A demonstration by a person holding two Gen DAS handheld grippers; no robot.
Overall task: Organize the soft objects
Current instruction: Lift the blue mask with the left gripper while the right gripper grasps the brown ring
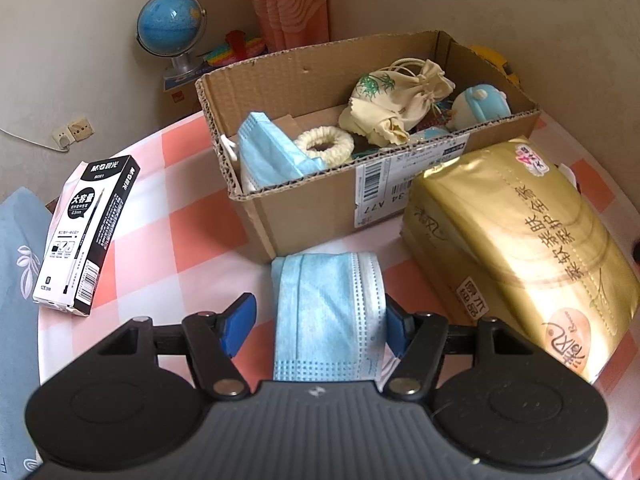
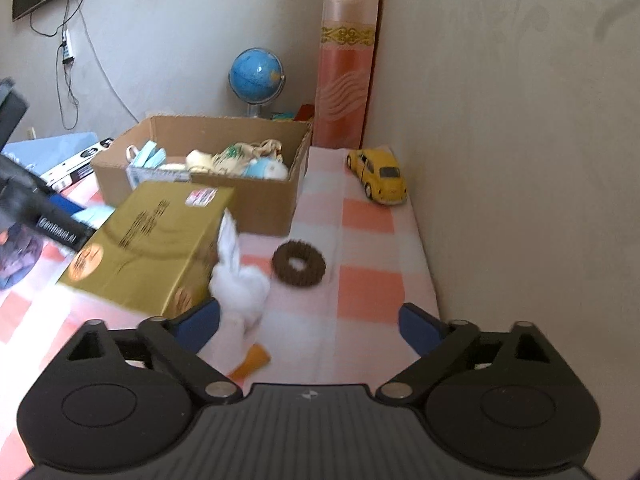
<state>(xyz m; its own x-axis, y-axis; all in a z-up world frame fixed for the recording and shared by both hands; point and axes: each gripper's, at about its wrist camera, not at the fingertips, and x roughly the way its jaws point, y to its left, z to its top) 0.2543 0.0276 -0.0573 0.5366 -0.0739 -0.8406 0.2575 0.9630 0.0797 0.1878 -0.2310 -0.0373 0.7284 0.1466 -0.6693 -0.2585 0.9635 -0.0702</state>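
Observation:
A cardboard box (image 1: pixel 312 208) holds a blue face mask (image 1: pixel 268 152), a cream scrunchie (image 1: pixel 324 144), a drawstring pouch (image 1: pixel 396 96) and a blue plush (image 1: pixel 480 106). A folded blue face mask (image 1: pixel 328 312) lies on the checked cloth between the open fingers of my left gripper (image 1: pixel 320 324); its right edge touches the right pad. My right gripper (image 2: pixel 310 324) is open and empty above a white plush duck (image 2: pixel 240 284). A brown scrunchie (image 2: pixel 299 262) lies just beyond it. The box also shows in the right wrist view (image 2: pixel 256 200).
A gold tissue pack (image 1: pixel 520 248) lies right of the mask and shows in the right view (image 2: pixel 152 240). A black-and-white pen box (image 1: pixel 86 232) lies at the left. A yellow toy car (image 2: pixel 378 176) stands by the wall. A globe (image 1: pixel 172 28) stands behind the box.

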